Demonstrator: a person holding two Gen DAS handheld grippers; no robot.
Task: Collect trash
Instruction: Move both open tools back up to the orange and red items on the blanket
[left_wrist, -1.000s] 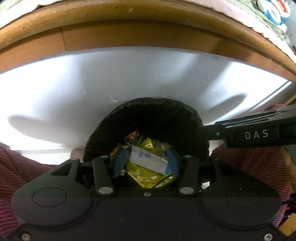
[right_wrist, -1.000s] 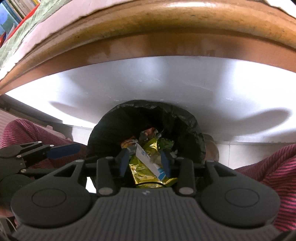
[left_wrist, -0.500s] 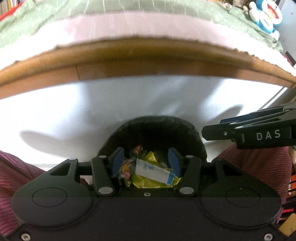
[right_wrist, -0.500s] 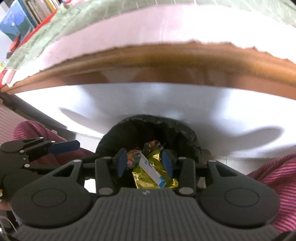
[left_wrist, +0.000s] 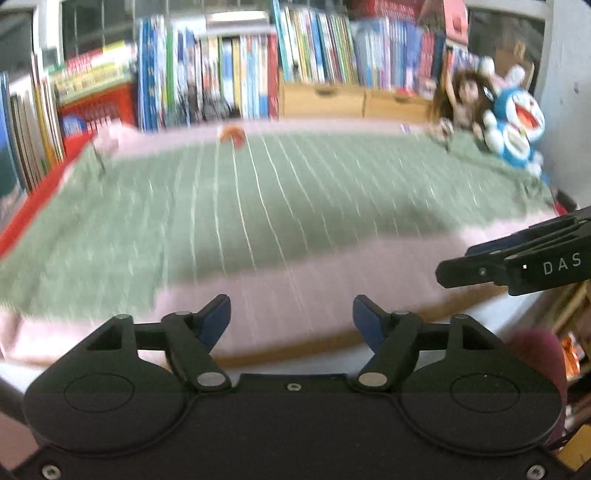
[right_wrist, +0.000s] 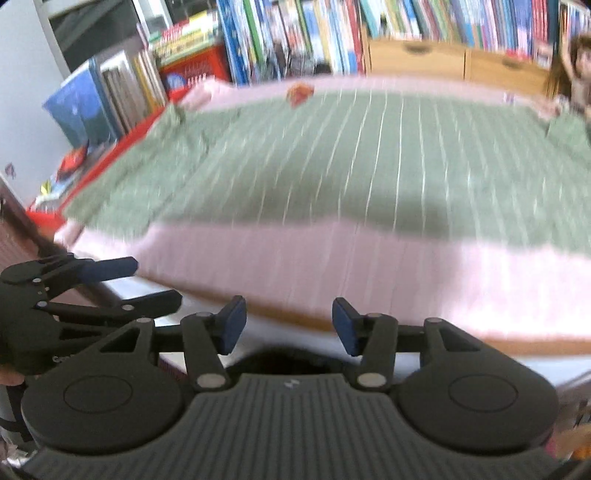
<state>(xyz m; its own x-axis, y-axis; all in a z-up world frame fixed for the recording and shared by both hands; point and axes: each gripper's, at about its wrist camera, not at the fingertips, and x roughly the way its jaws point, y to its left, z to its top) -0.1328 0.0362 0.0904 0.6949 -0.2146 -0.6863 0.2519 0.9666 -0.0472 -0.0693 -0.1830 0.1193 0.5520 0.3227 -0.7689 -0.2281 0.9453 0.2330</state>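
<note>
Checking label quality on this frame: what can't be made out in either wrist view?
- Small orange object at the bed's far edge: motion blur, too small in both views to identify.
- Black bin, right wrist view: mostly hidden behind the gripper body; contents unseen. Absent from the left view.
- Book spines: titles blurred.
- Right gripper, left view: cut off by the frame edge.

A small orange-red scrap of trash (left_wrist: 232, 135) lay at the far edge of the green striped blanket (left_wrist: 280, 206), near the books; blurred, its shape unclear.
</note>
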